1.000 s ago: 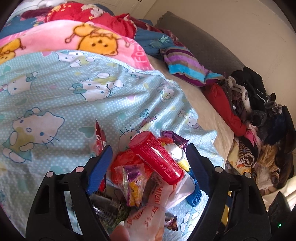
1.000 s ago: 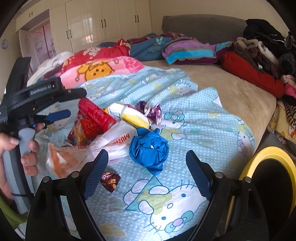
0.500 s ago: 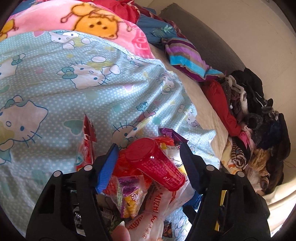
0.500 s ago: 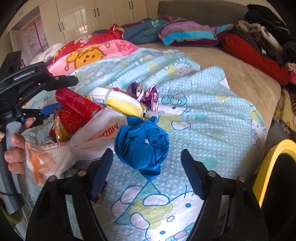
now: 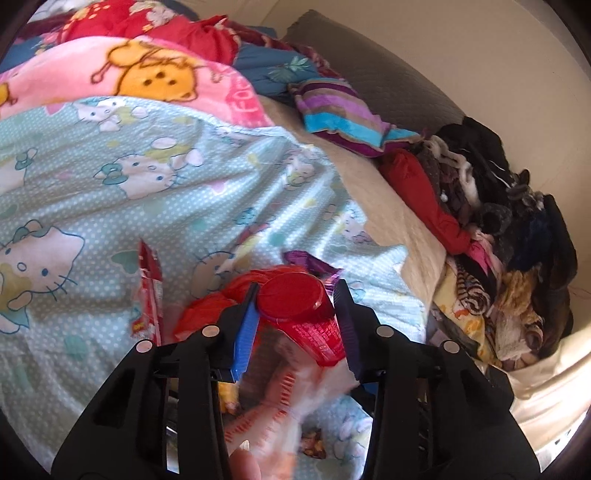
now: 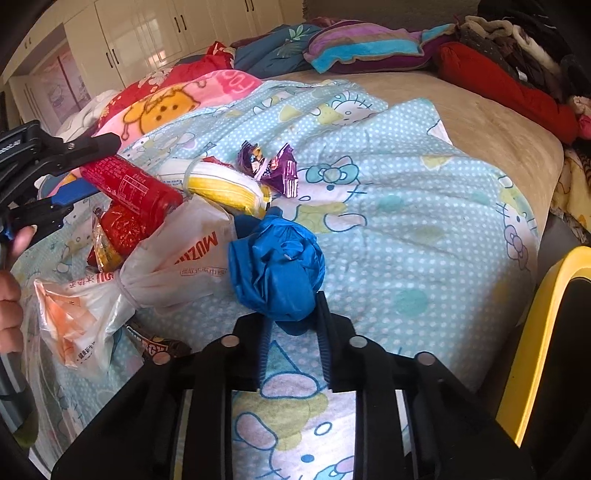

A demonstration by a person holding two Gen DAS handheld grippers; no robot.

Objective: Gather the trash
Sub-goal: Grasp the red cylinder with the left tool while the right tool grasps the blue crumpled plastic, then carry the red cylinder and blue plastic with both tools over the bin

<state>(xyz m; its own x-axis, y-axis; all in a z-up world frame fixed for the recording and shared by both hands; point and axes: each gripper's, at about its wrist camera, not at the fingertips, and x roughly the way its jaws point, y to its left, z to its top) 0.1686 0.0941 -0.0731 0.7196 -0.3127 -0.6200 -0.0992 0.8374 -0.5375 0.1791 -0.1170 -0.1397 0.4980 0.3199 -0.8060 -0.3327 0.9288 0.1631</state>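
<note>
Trash lies in a pile on the Hello Kitty bedsheet (image 6: 424, 221). My left gripper (image 5: 295, 306) is shut on a red plastic can (image 5: 299, 314), which also shows in the right wrist view (image 6: 129, 188) held above the pile. My right gripper (image 6: 291, 325) is shut on a crumpled blue plastic bag (image 6: 277, 273). Around them lie a knotted white plastic bag (image 6: 173, 258), a yellow-and-white packet (image 6: 221, 184), purple wrappers (image 6: 273, 166), a red wrapper (image 5: 149, 291) and a dark snack wrapper (image 6: 155, 347).
A yellow-rimmed black bin (image 6: 546, 332) stands at the bed's right edge. Blankets (image 5: 147, 77) and a striped pillow (image 5: 343, 110) lie at the head of the bed. A heap of clothes (image 5: 498, 221) lines the far side. White wardrobes (image 6: 147, 33) stand behind.
Both grippers closed: the left one onto the red can, the right one moved forward and closed onto the blue bag.
</note>
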